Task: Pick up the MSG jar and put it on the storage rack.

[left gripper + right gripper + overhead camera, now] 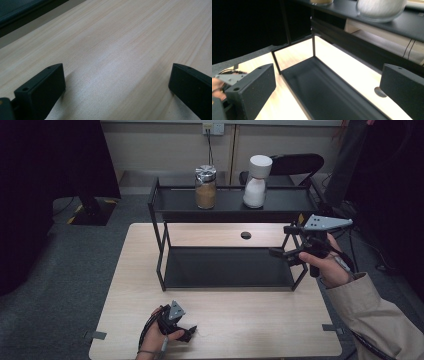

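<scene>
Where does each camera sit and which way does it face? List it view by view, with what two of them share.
High view: above the person's side, facing forward and down on the table and black rack; both hands and the sleeve show.
Left gripper view: rides the left gripper, low over bare tabletop; its open jaws show.
Right gripper view: rides the right gripper, facing the rack's lower shelf; its open jaws show.
Shared: high and right gripper views both show the white jar.

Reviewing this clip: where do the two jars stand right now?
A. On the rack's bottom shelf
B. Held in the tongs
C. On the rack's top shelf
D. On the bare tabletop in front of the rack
C: the brown-filled jar and the white jar both stand on the rack's top shelf; the bottom shelf holds nothing.
</scene>
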Demonstrator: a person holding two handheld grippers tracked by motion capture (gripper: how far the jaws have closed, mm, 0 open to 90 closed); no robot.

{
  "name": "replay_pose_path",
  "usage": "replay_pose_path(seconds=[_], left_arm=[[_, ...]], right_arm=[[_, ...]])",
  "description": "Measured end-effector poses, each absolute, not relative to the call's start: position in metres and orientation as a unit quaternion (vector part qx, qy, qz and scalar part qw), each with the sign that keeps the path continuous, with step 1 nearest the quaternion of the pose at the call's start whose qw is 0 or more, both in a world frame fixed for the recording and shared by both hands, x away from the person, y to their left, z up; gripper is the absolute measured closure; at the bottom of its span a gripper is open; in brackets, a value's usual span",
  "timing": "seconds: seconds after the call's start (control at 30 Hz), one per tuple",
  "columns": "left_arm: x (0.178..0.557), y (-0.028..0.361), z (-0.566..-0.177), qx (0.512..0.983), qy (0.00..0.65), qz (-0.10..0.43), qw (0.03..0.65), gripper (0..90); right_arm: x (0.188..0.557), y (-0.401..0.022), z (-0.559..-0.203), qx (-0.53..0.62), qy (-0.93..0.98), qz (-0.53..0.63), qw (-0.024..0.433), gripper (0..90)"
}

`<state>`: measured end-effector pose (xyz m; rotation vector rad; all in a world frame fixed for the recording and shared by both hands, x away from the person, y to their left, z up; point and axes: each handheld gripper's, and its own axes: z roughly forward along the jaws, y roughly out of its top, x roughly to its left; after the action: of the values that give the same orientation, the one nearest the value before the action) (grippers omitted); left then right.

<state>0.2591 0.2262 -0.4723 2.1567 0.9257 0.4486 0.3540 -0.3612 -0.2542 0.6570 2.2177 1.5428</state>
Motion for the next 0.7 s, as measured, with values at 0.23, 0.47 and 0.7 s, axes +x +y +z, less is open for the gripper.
replay_pose_path(seconds=[0.23,0.47,0.7], left_arm=[[0.259,0.226,-0.472,0.839,0.360,0.175,0.367,0.0],[0.259,0.226,-0.472,0.839,0.360,0.175,0.367,0.0],[0.259,0.226,-0.472,0.839,0.360,0.175,0.368,0.0]], right_arm=[[0.341,-0.369,-0.278,0.231,0.787,0.545,0.172,0.0],[0.334,-0.376,-0.305,0.240,0.794,0.537,0.155,0.0],[0.328,-0.383,-0.331,0.231,0.798,0.536,0.146,0.0]])
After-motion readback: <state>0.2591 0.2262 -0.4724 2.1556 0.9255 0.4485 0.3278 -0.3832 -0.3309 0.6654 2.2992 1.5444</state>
